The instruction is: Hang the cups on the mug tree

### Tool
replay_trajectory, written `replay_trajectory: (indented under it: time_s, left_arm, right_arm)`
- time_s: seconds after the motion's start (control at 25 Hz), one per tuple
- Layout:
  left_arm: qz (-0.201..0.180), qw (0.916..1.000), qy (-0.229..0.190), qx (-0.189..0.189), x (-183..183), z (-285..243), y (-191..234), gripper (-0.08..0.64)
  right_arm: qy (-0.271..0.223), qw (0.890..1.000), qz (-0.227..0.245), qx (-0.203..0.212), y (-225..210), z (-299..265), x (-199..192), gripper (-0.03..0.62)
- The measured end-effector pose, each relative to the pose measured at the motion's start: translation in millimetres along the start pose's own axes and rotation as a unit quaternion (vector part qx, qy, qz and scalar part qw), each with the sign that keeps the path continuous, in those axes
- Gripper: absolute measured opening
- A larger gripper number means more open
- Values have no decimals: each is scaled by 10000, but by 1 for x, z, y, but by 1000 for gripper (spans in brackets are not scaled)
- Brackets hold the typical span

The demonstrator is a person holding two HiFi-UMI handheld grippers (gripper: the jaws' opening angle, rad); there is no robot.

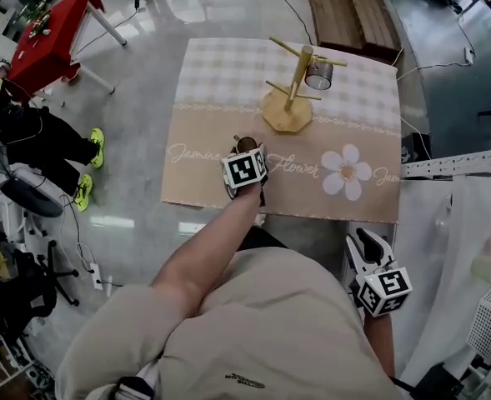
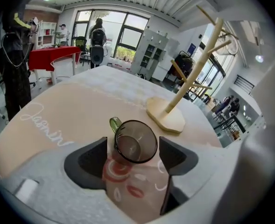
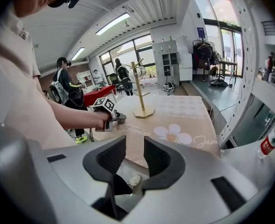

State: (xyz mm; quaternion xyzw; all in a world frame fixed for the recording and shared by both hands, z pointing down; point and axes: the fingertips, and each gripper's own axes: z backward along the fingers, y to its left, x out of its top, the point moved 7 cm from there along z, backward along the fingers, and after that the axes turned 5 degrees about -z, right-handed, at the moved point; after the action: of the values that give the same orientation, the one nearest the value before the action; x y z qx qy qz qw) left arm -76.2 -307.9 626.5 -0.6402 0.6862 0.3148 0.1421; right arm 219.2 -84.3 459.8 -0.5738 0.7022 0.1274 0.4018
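Table (image 1: pixel 212 132) under flower cloth carries mug tree (image 1: pixel 293 82), pegs angled up to catch handles. Right gripper (image 3: pixel 135 155) parked off table edge, jaws parted, empty. Left gripper (image 2: pixel 132 148) fingers released, straddling glass cup (image 2: pixel 136 143) on cloth, likely for pickup. Second cup (image 1: pixel 318 74) hangs on peg. Pad contact unclear; green handle half hidden behind rim.

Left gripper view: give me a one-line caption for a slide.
Open left claw straddles a dark glass cup with a green handle on the tablecloth, wooden mug tree beyond.
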Motion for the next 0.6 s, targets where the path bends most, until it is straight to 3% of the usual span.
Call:
replay_trajectory:
  time_s: [0.24,0.4,0.6]
  left_arm:
    - [-244,9994,146,185,0,-9,1,329]
    - [-523,9984,213,73,2,-10,-2,295]
    - [-1146,9933,46,-161,10,0,-2,273]
  right_arm:
    - [64,9999,-85,-64,-6,-2,3,127]
    - [95,9999,-96,-32,-11,-6,2,127]
    - [82,9999,-123,-38,-10,-10,6,127]
